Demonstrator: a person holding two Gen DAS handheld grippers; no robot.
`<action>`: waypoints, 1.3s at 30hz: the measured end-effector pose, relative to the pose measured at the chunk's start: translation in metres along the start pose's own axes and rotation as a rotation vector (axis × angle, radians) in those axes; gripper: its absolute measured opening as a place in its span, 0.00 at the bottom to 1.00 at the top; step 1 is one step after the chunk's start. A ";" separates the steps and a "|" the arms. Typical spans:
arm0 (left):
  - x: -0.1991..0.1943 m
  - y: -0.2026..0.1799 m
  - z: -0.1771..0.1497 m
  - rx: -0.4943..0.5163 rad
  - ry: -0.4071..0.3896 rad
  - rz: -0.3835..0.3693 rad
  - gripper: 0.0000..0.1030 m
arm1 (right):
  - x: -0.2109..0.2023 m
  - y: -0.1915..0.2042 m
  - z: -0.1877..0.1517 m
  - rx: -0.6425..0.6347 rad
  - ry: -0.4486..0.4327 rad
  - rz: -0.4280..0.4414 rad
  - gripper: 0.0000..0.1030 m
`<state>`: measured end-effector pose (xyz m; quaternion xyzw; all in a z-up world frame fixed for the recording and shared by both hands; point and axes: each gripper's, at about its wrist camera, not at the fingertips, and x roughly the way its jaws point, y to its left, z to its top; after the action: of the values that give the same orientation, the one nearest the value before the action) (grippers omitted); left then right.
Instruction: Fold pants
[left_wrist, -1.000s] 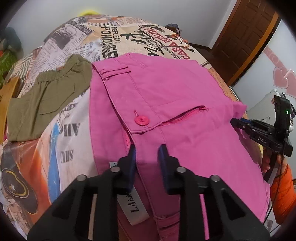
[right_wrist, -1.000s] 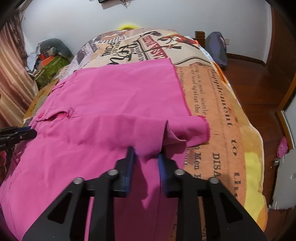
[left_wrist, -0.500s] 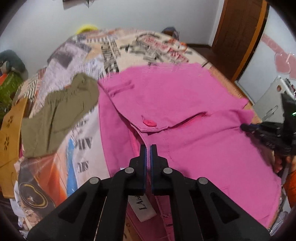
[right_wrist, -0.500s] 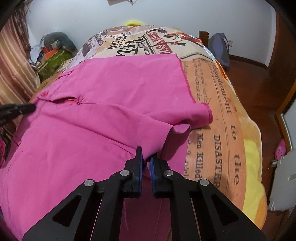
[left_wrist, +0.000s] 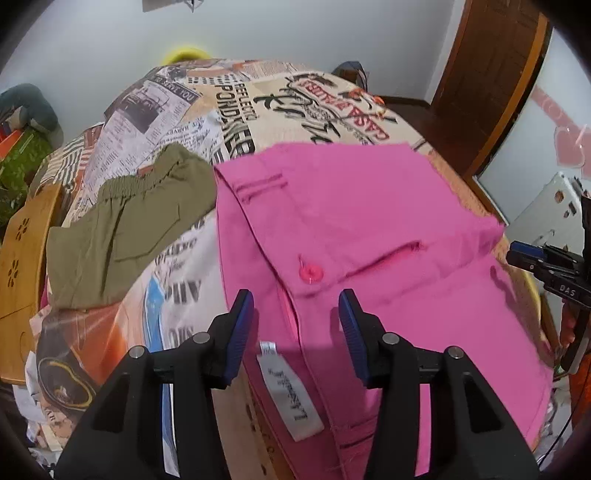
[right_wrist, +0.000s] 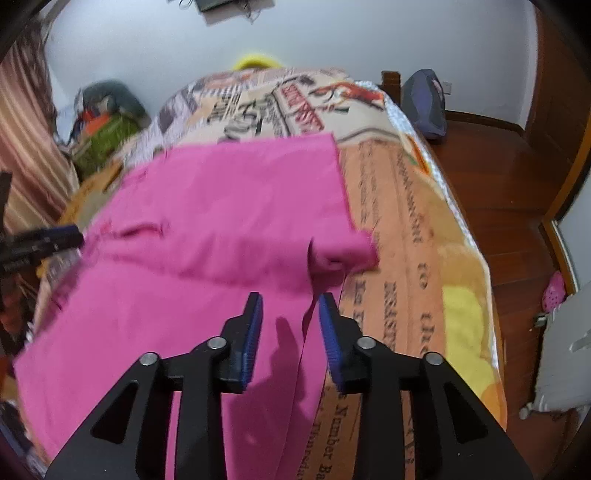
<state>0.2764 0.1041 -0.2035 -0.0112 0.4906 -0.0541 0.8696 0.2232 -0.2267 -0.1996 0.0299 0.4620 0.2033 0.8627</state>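
Observation:
Pink pants (left_wrist: 354, 221) lie folded on the bed, with a pink button (left_wrist: 311, 274) and a white label (left_wrist: 291, 391) at the near waist. My left gripper (left_wrist: 295, 306) is open above the waist edge and holds nothing. In the right wrist view the pink pants (right_wrist: 229, 206) spread over the bed, with a rumpled hem corner (right_wrist: 343, 251). My right gripper (right_wrist: 290, 306) is open just above the cloth near that corner and holds nothing. The right gripper also shows in the left wrist view (left_wrist: 532, 258).
Olive-green shorts (left_wrist: 133, 218) lie left of the pink pants on the newspaper-print bedspread (left_wrist: 258, 110). A wooden board (left_wrist: 22, 258) stands at the left bed edge. The bed's right edge (right_wrist: 480, 258) drops to a wooden floor (right_wrist: 517, 177) with a dark bag (right_wrist: 424, 103).
Both grippers were shut on the pink cloth half a second ago and have now opened and let it go. The cloth has settled on the bed.

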 end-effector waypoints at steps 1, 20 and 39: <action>0.001 0.001 0.004 -0.006 -0.001 -0.001 0.46 | -0.002 0.000 0.006 0.001 -0.020 -0.004 0.38; 0.056 0.003 0.023 -0.028 0.042 -0.072 0.28 | 0.080 -0.024 0.031 -0.032 0.088 -0.026 0.16; 0.051 0.020 0.024 -0.087 0.030 0.063 0.07 | 0.086 -0.010 0.043 -0.148 0.113 -0.109 0.15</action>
<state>0.3242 0.1181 -0.2358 -0.0325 0.5057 -0.0056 0.8621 0.3032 -0.1979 -0.2453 -0.0707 0.4944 0.1911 0.8450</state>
